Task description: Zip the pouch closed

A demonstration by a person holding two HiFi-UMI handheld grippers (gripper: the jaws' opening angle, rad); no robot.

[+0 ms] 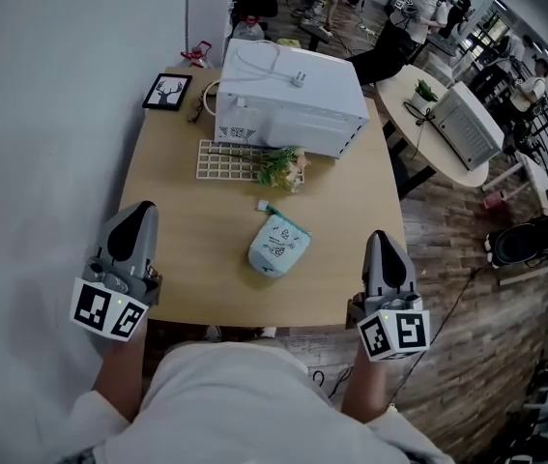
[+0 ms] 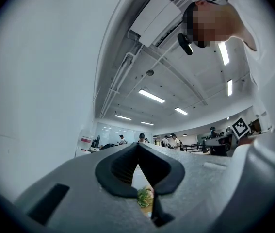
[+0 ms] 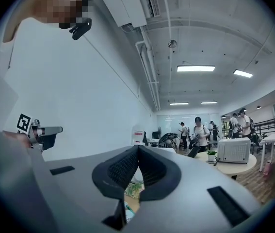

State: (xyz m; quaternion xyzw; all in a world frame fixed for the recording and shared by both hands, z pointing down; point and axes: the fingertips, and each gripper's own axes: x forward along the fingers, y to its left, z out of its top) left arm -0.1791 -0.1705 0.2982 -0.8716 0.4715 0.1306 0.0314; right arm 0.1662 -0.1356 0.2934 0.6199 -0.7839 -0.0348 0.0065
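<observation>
1. Currently, one pouch (image 1: pixel 278 245) lies on the wooden table (image 1: pixel 172 249), near the middle of its near half. It sits between the two grippers and clear of both.
2. The pouch is pale blue. Its long axis runs from the near edge toward the far side, leaning a little right. The teal zip edge is at the far end, pointing at the white appliance (image 1: pixel 288 100).
3. Left gripper (image 1: pixel 141 211): jaws clenched tip to tip, nothing between them. It is held over the table's near-left corner.
4. Right gripper (image 1: pixel 378 240): jaws likewise pressed together and empty. It is at the near-right edge.
5. Only the head view shows the whole pouch and the table layout. Both gripper views look level across the room; each shows some of the greenery (image 2: pixel 144 196) through the gap under the closed pads.
6. The right gripper view also catches the left gripper's marker cube (image 3: pixel 24 122) and a second table carrying another white box (image 3: pixel 234 150).
7. Count on the near table: one pouch, one appliance, one framed picture (image 1: pixel 167 91), one white grid rack (image 1: pixel 227 159), one sprig of greenery. Grippers: two.
</observation>
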